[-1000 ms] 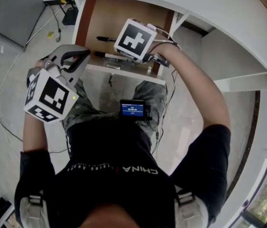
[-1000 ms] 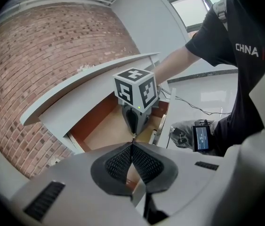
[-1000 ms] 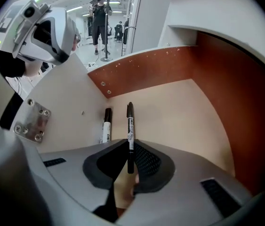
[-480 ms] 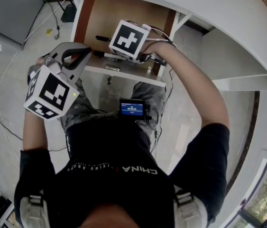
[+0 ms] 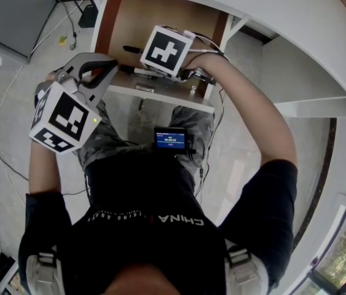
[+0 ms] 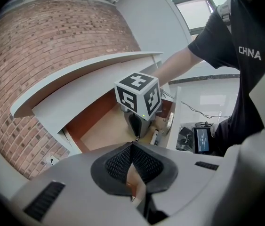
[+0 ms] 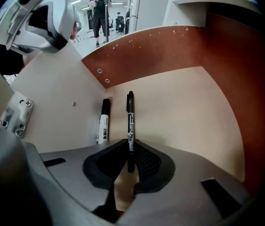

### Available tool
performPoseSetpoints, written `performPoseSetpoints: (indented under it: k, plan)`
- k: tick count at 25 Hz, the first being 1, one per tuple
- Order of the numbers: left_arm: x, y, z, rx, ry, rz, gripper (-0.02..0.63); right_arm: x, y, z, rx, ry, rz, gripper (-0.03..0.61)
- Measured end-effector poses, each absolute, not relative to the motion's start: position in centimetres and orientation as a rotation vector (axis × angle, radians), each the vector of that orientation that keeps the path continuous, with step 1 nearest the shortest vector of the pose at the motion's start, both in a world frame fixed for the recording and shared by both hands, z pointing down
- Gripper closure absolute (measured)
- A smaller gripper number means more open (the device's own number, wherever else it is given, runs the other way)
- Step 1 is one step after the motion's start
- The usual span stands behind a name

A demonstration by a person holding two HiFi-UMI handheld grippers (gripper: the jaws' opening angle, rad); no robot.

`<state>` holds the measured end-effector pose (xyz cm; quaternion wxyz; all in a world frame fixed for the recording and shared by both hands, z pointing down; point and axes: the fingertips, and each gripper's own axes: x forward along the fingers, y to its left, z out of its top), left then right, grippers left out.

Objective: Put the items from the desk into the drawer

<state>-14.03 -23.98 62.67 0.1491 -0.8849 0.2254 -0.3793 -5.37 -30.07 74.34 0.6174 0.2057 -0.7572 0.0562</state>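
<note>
Under the curved white counter (image 5: 234, 2) a drawer (image 5: 129, 17) stands pulled open, with a pale floor and red-brown side walls. Inside it the right gripper (image 7: 130, 142) is closed on a black pen (image 7: 130, 114). The pen's near end is pinched between the dark ribbed pads, and its length runs straight ahead over the drawer floor toward the back wall. Just left of the pen, parallel to it and a little apart, a white marker (image 7: 103, 124) with a black cap lies flat on the drawer floor. The head view shows this gripper's marker cube low over the front part of the drawer, with the person's forearm reaching in from the right. The left gripper (image 6: 132, 145) is held outside the drawer, off its left front corner and above the floor. Its jaws meet at the tips and nothing sits between them. It points across toward the right gripper's cube and the open drawer. A small lit screen (image 5: 171, 140) hangs at the person's waist, below the drawer front.
</note>
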Motion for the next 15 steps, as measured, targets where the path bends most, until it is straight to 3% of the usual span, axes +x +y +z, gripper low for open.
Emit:
performPoseSetpoints:
  k: [9, 11, 15]
  plan:
    - [-14.1, -24.1, 62.8, -2.527, 0.642, -1.107, 0.601, -6.1, -29.5, 74.3, 0.421, -1.776, 0.101, 0.526]
    - [-14.1, -24.1, 62.9, -2.523, 0.639, -1.107, 0.601, -7.2, -29.2, 73.9, 0.39, -1.848, 0.126, 0.482]
    - [-14.1, -24.0, 62.8, -2.525, 0.641, -1.102, 0.601, -7.4, -29.3, 72.2, 0.41, -1.909, 0.162, 0.477]
